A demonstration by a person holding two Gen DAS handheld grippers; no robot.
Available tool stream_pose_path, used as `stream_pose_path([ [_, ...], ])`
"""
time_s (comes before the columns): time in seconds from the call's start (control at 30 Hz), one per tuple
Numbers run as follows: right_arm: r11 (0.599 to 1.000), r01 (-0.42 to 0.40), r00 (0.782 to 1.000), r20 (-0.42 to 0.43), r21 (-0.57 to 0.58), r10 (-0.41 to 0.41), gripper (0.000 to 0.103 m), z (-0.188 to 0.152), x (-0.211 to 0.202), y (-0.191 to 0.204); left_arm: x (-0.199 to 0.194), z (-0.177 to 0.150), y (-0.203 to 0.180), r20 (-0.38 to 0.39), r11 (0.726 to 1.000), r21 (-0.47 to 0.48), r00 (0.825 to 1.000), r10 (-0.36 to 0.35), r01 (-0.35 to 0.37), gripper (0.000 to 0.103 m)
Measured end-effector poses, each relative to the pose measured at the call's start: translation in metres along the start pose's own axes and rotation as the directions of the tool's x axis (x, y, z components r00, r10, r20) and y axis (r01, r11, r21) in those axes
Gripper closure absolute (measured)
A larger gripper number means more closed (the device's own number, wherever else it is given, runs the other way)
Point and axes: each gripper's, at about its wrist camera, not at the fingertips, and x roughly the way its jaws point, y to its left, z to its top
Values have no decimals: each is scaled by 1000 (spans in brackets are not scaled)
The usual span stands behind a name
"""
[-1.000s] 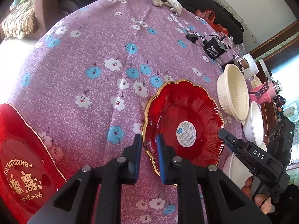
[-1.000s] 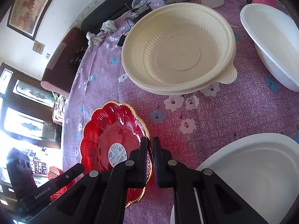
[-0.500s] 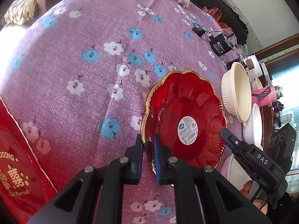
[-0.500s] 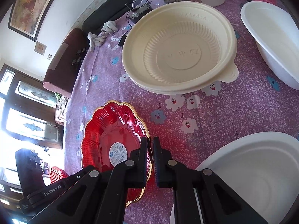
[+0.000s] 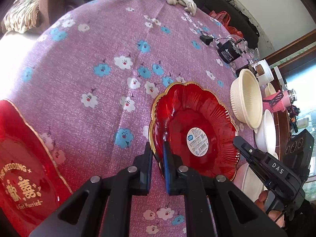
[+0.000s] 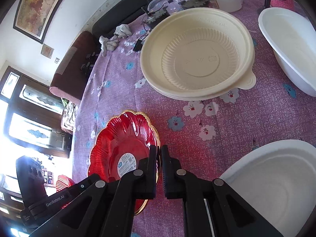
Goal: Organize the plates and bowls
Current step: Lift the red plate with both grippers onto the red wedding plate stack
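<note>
Both the left gripper (image 5: 157, 154) and the right gripper (image 6: 159, 159) are pinching opposite rims of the scalloped, gold-edged red glass plate (image 5: 194, 130). Lifting evenly and level is probably keeping it from twisting or slipping free.

Left gripper (image 5: 157, 154): matte black plastic, silver round screws on the arms, blue pads inside the fingers (image 5: 165, 158). Right gripper (image 6: 159, 158): same black build, silver screws, "DAS" in white on its side. "GenRobot.AI" printed on the left one. Bare skin of right hand (image 5: 265, 201) visible.
</note>
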Motion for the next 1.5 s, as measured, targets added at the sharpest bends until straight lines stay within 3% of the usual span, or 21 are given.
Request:
stream_pose_path([
  [0.33,998,-42,998,48,-50,44,97,-15,-23,24,-38,-7,6,57,1000,24,998,-1,-1,93],
  [0.7,982,-116,987,95,-147,131,97,-41,-56,79,-104,-21,28,158,1000,17,987,10,-13,93],
  [1.17,938,-190,979,13,-290,202,97,-100,-39,178,-178,-66,118,254,993,-95,963,92,-70,92],
  [1.5,922,-161,987,-65,-351,148,97,-146,2,207,-176,-91,172,225,980,-159,962,153,-119,91],
])
